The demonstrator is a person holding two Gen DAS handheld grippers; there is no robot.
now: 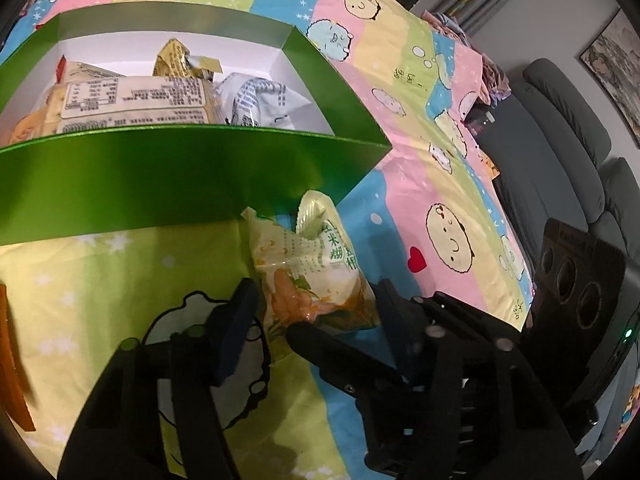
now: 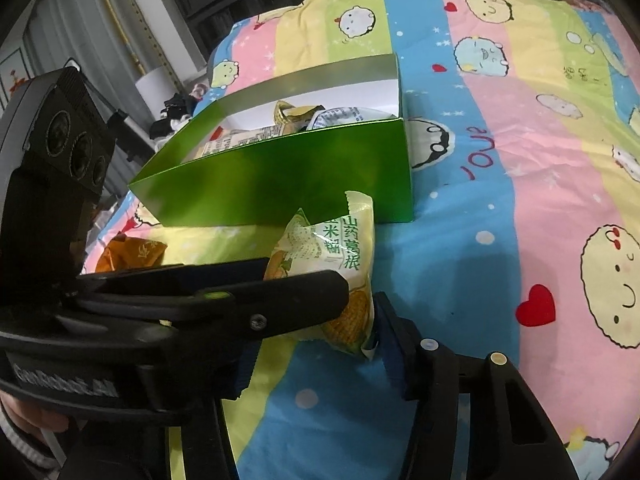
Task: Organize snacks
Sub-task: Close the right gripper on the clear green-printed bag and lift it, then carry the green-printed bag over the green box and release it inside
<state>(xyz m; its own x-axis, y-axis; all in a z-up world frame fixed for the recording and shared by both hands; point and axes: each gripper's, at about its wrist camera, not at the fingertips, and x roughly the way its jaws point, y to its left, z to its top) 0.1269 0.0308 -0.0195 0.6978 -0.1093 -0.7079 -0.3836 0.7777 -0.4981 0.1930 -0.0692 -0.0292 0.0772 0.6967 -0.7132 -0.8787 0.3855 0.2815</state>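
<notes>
left gripper [image 1: 316, 312]: jaws half closed around the snack packet [image 1: 310, 272] — dark pads sit on either side of its lower end; left pad looks just off the wrapper, right pad at its edge, so a firm grip cannot be confirmed.
right gripper [image 2: 320, 320]: also part closed on the same packet [image 2: 332, 264] — right pad touches the bottom corner; the near side is hidden behind the left gripper's finger, which crosses in front.
packet position: lying on the cartoon bedsheet [image 1: 460, 184], just in front of the green box [image 1: 192, 172], top end touching or nearly touching the box's near wall.
long axis: runs away from both grippers toward the box; crimped top end farthest, printed bottom end between the pads.
nearer hand: both at the packet, about equal; left one sits slightly over the right one's view.
box contents: several wrapped snacks [image 1: 132, 100] already inside; an orange packet [image 2: 132, 254] lies outside, off to the left.
likely next: lift and carry forward over the near wall — short move, wall must be cleared.
risk: two grippers on one soft bag may tug or crumple it.
</notes>
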